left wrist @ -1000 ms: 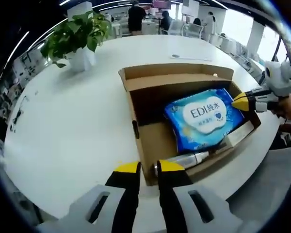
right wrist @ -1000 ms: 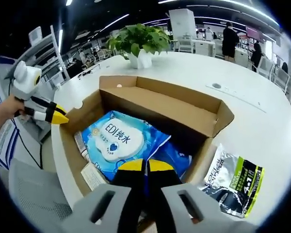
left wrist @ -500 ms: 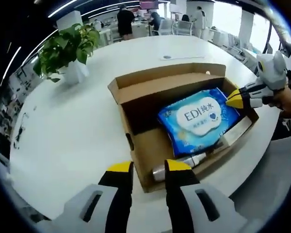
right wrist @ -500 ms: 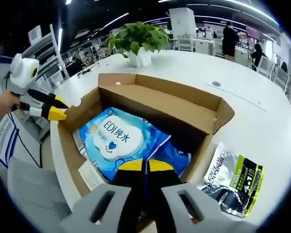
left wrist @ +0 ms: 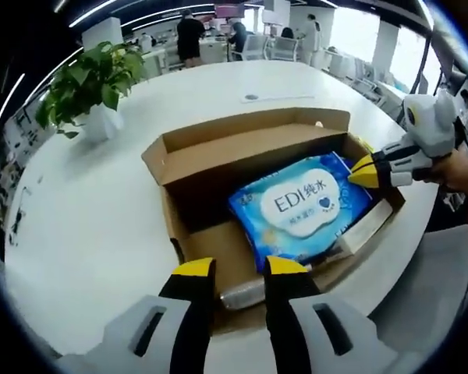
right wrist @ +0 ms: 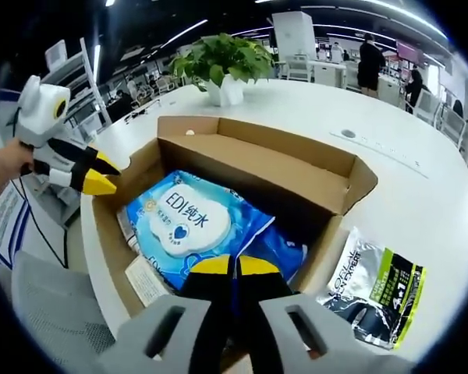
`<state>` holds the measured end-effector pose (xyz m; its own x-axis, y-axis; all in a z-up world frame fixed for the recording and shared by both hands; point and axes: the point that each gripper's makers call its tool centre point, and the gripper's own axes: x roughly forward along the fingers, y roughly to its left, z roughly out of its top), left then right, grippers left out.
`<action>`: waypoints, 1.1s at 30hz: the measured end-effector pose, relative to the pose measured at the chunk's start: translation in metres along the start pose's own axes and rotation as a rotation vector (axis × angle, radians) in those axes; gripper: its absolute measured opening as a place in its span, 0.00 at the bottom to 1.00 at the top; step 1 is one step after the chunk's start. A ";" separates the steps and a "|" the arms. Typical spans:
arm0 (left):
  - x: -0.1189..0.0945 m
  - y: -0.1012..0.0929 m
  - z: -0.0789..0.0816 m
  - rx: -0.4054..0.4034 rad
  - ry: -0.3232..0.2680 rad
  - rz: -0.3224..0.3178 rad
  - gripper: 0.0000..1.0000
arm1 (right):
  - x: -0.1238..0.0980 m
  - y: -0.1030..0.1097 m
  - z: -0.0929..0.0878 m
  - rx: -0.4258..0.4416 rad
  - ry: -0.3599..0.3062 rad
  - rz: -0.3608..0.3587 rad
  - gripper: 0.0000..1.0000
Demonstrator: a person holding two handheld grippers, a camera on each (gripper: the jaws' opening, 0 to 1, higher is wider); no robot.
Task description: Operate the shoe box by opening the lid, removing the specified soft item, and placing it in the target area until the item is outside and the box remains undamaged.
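The blue wipes pack (left wrist: pixel 300 206) lies inside the open shoe box (left wrist: pixel 210 152) on the white table (left wrist: pixel 86 202). The right gripper (right wrist: pixel 232 266) has its jaws pressed together on the pack's corner, apparently pinching it. The left gripper (left wrist: pixel 237 269) hovers at the box's near wall, jaws narrowly apart and holding nothing.

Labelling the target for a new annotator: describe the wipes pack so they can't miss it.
On the round white table stands an open cardboard box. Inside lies the wipes pack: soft, glossy blue, with a white cloud-shaped label, unlike the silver tube beside it.
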<state>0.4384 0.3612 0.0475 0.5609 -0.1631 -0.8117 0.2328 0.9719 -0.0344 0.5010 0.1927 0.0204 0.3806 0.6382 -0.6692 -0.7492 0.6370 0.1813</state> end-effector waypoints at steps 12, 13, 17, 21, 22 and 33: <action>0.025 -0.015 -0.004 -0.038 0.039 -0.079 0.27 | 0.001 -0.001 -0.002 0.006 0.003 0.003 0.00; 0.028 -0.015 -0.006 -0.026 0.047 -0.080 0.27 | 0.001 -0.001 -0.002 0.008 0.003 0.004 0.00; 0.034 -0.015 -0.008 -0.026 0.065 -0.089 0.28 | 0.002 -0.001 -0.003 0.009 0.004 0.005 0.00; 0.040 -0.017 -0.010 -0.049 0.080 -0.118 0.27 | 0.002 -0.001 -0.003 0.011 0.007 0.008 0.00; 0.042 -0.018 -0.011 -0.057 0.087 -0.131 0.25 | 0.002 -0.001 -0.003 0.011 0.007 0.009 0.00; 0.049 -0.029 -0.013 -0.104 0.108 -0.191 0.16 | 0.002 -0.001 -0.003 0.006 0.003 0.011 0.00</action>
<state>0.4490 0.3271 0.0013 0.4253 -0.3318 -0.8421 0.2405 0.9384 -0.2483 0.5005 0.1924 0.0163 0.3711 0.6438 -0.6692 -0.7502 0.6326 0.1925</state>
